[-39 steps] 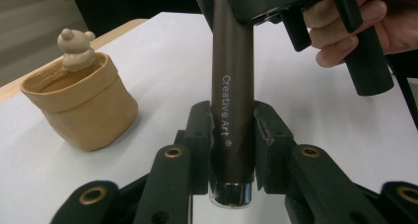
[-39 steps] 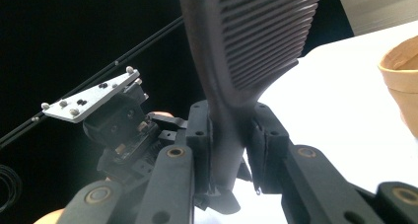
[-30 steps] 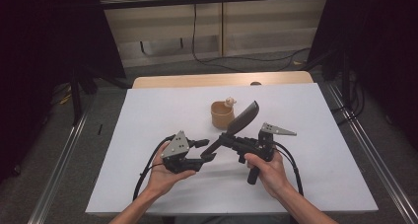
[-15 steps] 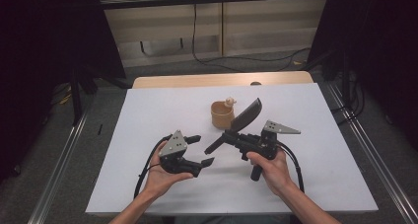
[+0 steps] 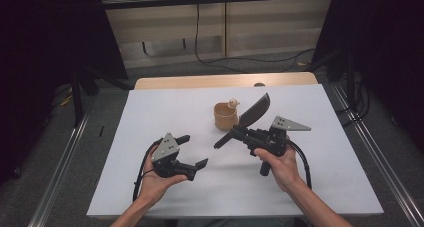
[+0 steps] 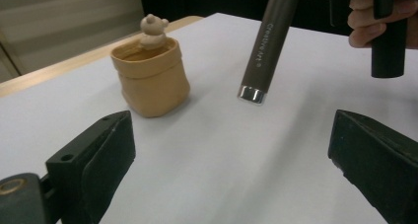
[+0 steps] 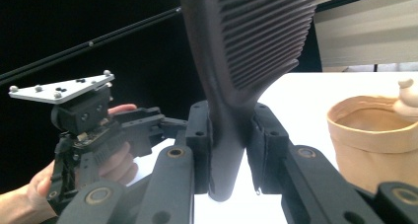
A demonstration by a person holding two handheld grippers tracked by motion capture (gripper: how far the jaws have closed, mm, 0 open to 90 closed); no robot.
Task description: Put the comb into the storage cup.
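Note:
A dark tool with a ribbed, paddle-shaped head (image 5: 256, 110) and a round handle (image 6: 268, 41) ending in a metal cap is clamped in my right gripper (image 5: 246, 134), which is shut on its neck (image 7: 224, 150). It slants over the white table (image 5: 150, 117), head up and away, handle end pointing toward my left gripper (image 5: 192, 150). That one is held above the table's front left, jaws wide open (image 6: 231, 135) with nothing between them, a short gap from the handle's cap. A tan pot (image 5: 226, 116) with a small bear figure (image 6: 153, 29) on its rim stands just behind the tool.
The table's wooden far edge (image 5: 200, 81) sits beyond the pot. Metal rails (image 5: 60, 172) run along the floor on both sides. In the right gripper view, a hand holds the other gripper with its grey plate (image 7: 61, 88) at the left.
My left gripper has drawn back to the left, away from the tool's handle end. My right gripper with the tool has shifted slightly right.

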